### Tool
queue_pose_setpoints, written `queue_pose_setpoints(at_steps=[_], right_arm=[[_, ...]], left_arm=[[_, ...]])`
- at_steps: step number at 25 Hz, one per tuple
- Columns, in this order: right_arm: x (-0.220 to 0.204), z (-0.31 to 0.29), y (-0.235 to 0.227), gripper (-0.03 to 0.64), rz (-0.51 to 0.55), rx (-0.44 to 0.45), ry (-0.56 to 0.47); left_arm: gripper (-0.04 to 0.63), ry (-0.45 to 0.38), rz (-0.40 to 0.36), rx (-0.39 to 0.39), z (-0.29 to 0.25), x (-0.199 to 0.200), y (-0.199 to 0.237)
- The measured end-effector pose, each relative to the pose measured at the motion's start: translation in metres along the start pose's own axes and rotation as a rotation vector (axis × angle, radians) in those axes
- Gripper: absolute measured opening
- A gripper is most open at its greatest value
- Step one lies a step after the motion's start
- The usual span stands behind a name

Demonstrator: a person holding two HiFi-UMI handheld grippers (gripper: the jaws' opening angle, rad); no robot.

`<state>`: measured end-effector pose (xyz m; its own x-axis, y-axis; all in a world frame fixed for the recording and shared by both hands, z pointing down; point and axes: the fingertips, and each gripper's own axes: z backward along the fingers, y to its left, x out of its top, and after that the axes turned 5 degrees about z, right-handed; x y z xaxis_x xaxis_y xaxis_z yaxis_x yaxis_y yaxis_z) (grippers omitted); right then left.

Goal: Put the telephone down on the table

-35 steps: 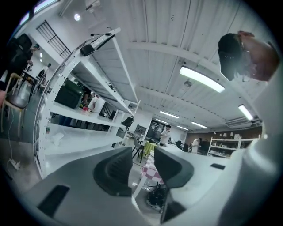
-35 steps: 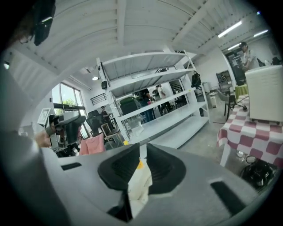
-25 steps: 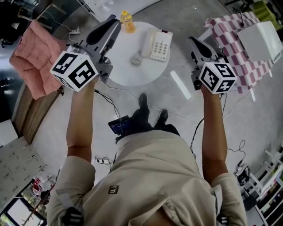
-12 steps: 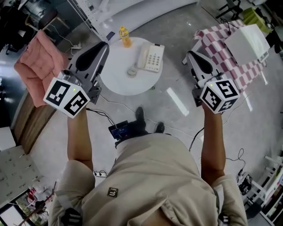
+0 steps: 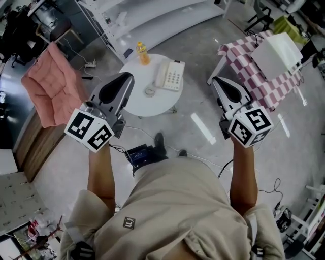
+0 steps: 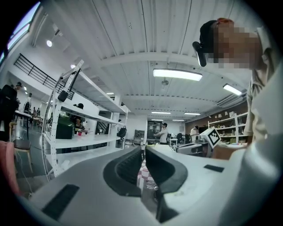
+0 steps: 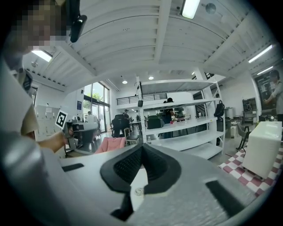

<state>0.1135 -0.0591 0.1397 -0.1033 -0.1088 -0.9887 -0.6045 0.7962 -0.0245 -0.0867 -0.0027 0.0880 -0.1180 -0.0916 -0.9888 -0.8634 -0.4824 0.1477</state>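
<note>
The white telephone [image 5: 170, 75], handset on its cradle, lies on the round white table [image 5: 137, 101] in the head view. Both grippers hang high above the floor, short of the table, and touch nothing. My left gripper [image 5: 128, 77] is over the table's near left edge, jaws shut and empty. My right gripper [image 5: 217, 81] is off to the table's right over bare floor, also shut and empty. In the left gripper view the left gripper [image 6: 142, 153] points level across the room with its pads together. The right gripper view shows the right gripper [image 7: 141, 149] the same way.
An orange-capped bottle [image 5: 143, 52] and a small ring-shaped object [image 5: 149, 91] share the table. A pink cloth [image 5: 51, 86] drapes a chair at left. A checked-cloth table [image 5: 254, 76] with a white box [image 5: 277, 53] stands at right. White shelving [image 5: 152, 15] runs behind. Cables and a small device [image 5: 138, 152] lie at the person's feet.
Both grippers have risen and drawn back from the table, still shut. The table and telephone look smaller and farther away; more of the shelving and floor shows.
</note>
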Motion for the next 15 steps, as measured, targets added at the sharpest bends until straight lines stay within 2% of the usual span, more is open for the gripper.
queue_pose_setpoints(at_steps=[15], right_arm=[[-0.003,0.037,0.001,-0.009,0.01,0.017,-0.007]], left_arm=[[0.028,0.038,-0.011,-0.003,0.003,-0.015,-0.041]])
